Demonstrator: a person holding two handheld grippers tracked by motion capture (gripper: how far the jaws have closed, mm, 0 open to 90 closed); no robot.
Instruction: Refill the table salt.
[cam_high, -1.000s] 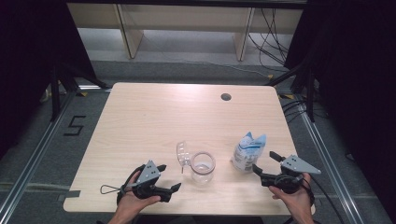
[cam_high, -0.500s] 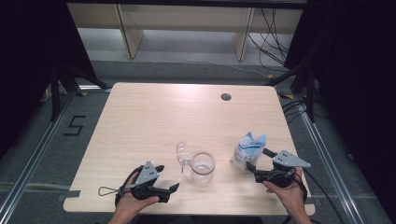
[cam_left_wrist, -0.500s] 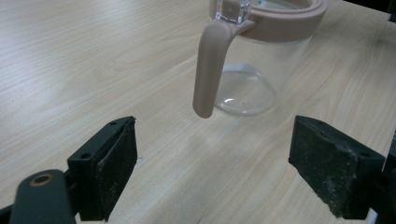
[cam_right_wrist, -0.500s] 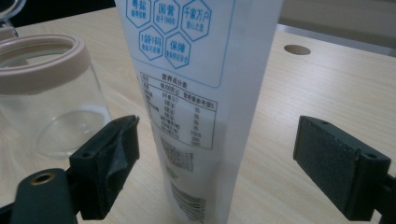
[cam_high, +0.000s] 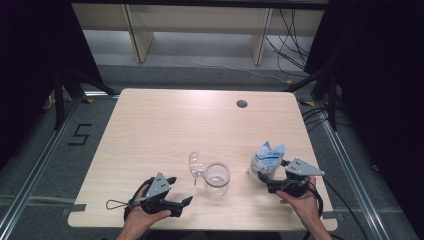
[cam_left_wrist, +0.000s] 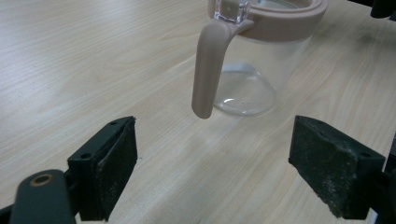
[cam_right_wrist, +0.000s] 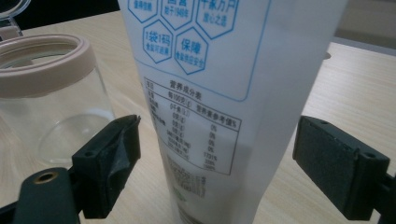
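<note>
- Right gripper (cam_high: 272, 184) sits at the near right of the table (cam_high: 165, 125), held in the person's right hand (cam_high: 302, 202). Jaws spread wide, nothing clamped.
- White pouch (cam_high: 266, 161) with blue print stands upright directly ahead of those jaws. In the right gripper view the pouch (cam_right_wrist: 224, 93) fills the gap between the two pads, with air showing on both sides; no contact visible.
- Clear jar (cam_high: 217, 180) with a beige rim stands near the front edge, left of the pouch and apart from it. Its clear lid (cam_high: 196, 165) is flipped open, tilted up on the jar's left side.
- Left gripper (cam_high: 180, 202) rests low at the near left, in the left hand (cam_high: 142, 220). Jaws wide apart, empty.
- In the left gripper view the jar (cam_left_wrist: 254, 56) is ahead of the pads, its beige latch strap (cam_left_wrist: 208, 70) hanging down toward the gap; strap and pads well apart.
- Open room: the far half and left side of the table are bare wood, save a round cable hole (cam_high: 242, 104) near the far edge.
- Pouch stands near the table's right edge; both grippers close to the front edge.
</note>
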